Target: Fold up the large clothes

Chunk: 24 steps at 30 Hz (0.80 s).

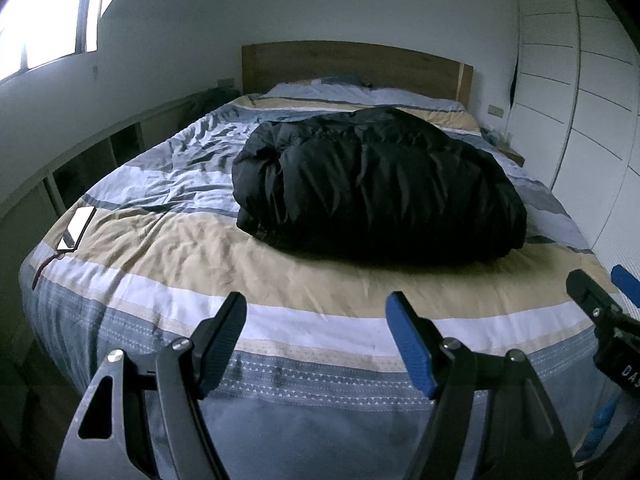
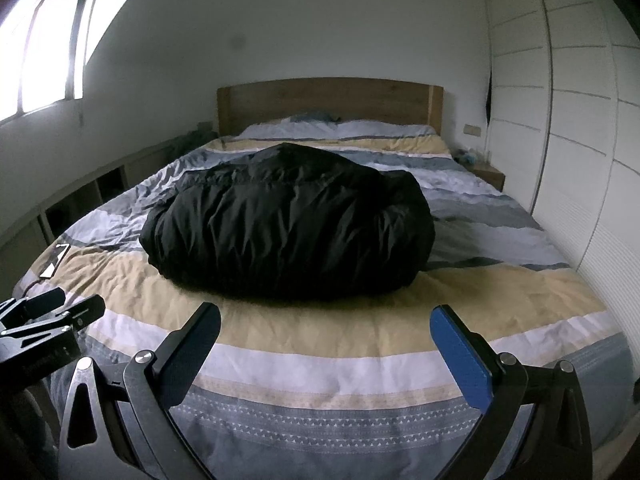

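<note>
A black puffy jacket (image 1: pixel 380 184) lies in a rounded, folded bundle on the middle of the striped bed (image 1: pixel 168 248); it also shows in the right wrist view (image 2: pixel 288 224). My left gripper (image 1: pixel 316 304) is open and empty, over the foot of the bed, short of the jacket. My right gripper (image 2: pixel 326 316) is open and empty too, near the foot of the bed, just short of the jacket's near edge. The right gripper shows at the right edge of the left wrist view (image 1: pixel 600 292), and the left gripper at the left edge of the right wrist view (image 2: pixel 52 312).
A phone (image 1: pixel 76 226) lies on the bed's left edge, also in the right wrist view (image 2: pixel 56 260). Wooden headboard (image 2: pixel 328 100) and pillows at the far end. White wardrobe (image 2: pixel 560 120) on the right, low shelving (image 1: pixel 80 160) on the left, a small nightstand (image 2: pixel 490 174).
</note>
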Motion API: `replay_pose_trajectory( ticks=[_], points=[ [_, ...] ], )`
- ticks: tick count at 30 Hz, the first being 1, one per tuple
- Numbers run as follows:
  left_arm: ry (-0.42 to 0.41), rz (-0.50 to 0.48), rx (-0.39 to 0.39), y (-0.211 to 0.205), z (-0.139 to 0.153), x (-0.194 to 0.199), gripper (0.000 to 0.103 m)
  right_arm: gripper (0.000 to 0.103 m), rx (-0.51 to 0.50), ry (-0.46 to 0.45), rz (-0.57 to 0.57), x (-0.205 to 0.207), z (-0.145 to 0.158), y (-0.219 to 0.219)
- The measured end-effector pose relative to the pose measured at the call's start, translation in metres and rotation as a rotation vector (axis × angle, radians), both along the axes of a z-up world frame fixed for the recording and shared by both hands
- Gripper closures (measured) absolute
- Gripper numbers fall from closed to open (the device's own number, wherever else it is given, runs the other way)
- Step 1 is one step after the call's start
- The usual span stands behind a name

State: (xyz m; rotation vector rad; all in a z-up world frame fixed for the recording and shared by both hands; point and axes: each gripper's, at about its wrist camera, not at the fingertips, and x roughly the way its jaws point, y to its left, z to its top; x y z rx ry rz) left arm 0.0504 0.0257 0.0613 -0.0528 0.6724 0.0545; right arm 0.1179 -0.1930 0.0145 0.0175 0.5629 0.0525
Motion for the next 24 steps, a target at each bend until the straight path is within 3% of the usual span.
replay_pose_trajectory(
  ticks=[24],
  points=[
    [-0.005,-0.009,0.014,-0.003,-0.003,0.000,0.032,0.000,-0.001,0.036,-0.017,0.004,-0.015,-0.006]
  ],
)
